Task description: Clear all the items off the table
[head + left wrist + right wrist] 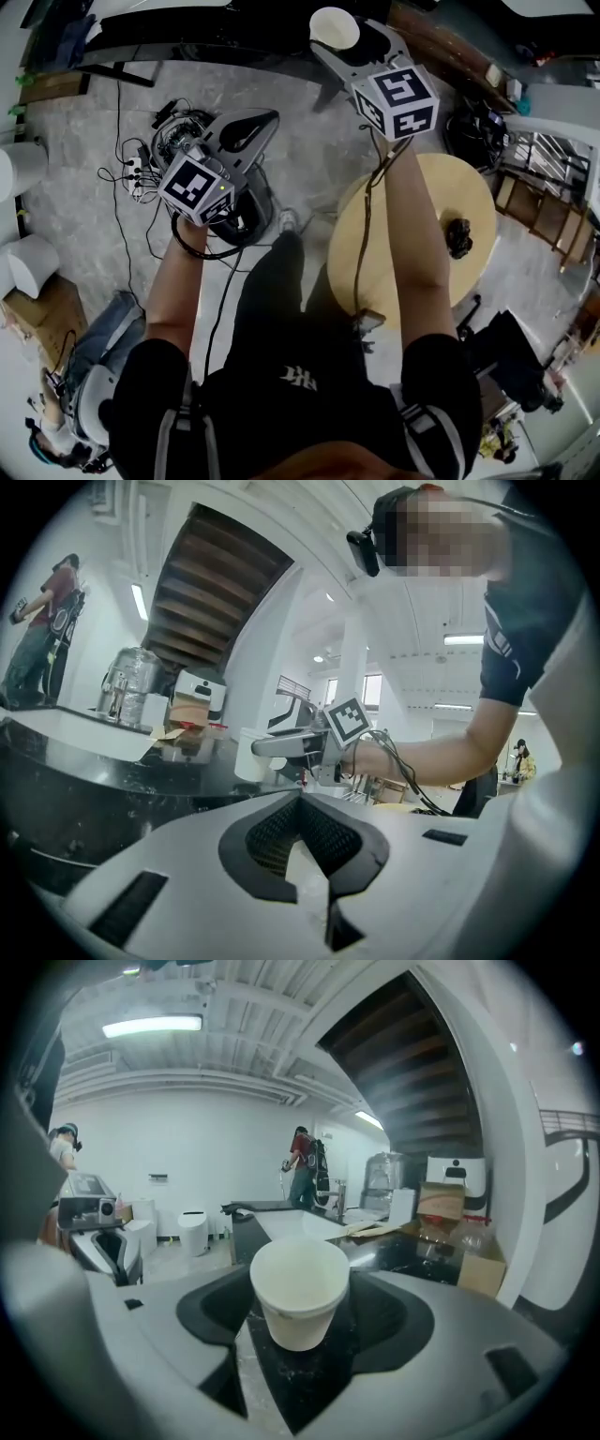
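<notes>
Jaws of right gripper (345, 39) wide apart and clamped on a white cup (298, 1288), held up beyond the round worktop (473, 183), left gripper (251, 129) jaws closed together, empty, small dark lump (458, 235) lying on worktop, well apart from cup

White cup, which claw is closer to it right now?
Right. The right claw grips the white cup between its jaws. The left claw, shut and empty, sits apart, to the cup's left and lower down in the head view.
</notes>
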`<state>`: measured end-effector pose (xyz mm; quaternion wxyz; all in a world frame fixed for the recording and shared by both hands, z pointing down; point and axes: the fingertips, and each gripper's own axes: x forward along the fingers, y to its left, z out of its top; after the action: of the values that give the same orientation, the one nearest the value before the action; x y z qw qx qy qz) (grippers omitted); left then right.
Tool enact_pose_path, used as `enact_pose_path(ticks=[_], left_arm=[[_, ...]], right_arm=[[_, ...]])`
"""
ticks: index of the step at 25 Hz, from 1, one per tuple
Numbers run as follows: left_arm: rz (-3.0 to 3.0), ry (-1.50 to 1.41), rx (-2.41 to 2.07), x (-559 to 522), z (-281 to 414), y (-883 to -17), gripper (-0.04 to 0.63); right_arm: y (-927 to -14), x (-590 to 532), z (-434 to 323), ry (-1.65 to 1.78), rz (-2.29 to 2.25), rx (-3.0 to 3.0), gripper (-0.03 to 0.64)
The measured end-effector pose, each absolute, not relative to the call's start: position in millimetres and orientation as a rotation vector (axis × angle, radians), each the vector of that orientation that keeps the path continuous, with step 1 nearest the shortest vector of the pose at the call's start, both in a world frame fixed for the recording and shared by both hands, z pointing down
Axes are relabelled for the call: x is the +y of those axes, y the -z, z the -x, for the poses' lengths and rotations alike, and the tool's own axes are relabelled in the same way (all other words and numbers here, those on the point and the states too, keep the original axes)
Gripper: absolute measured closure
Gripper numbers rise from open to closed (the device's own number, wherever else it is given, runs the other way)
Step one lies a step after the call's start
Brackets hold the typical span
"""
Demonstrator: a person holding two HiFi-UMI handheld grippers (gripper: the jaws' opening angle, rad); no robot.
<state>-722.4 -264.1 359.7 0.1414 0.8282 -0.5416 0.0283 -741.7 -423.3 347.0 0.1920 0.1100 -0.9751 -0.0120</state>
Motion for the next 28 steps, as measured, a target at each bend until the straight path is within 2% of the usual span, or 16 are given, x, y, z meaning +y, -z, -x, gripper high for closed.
enact_pose_path(ticks=[6, 12, 21, 22, 24, 26, 28], left_arm=[[-2.374, -0.066, -1.524, -253, 716, -377, 0.581], [-2.378, -0.062, -1.503, -245, 706, -373, 0.581], [-2.383, -0.006, -1.521, -222, 692, -334, 0.581], [-2.385, 0.013, -1.517, -219, 687, -327, 0.581], [-2.398, 0.066, -1.495, -212, 673, -312, 0.581], [-2.415, 0.128, -1.453, -208, 651, -296, 0.581], [-2.442, 0.174, -1.389, -202, 620, -279, 0.581]], right_arm=[[-359, -426, 752, -0.026, -0.306, -2.750, 0.288], [-356, -428, 751, -0.067, -0.311, -2.793, 0.239], [-312, -391, 688, -0.060, -0.331, -2.848, 0.239], [-306, -377, 675, -0.063, -0.317, -2.858, 0.274], [-293, -346, 647, -0.070, -0.293, -2.882, 0.389], [-279, -314, 613, -0.078, -0.282, -2.903, 0.447], [-267, -283, 572, -0.104, -0.292, -2.920, 0.533]])
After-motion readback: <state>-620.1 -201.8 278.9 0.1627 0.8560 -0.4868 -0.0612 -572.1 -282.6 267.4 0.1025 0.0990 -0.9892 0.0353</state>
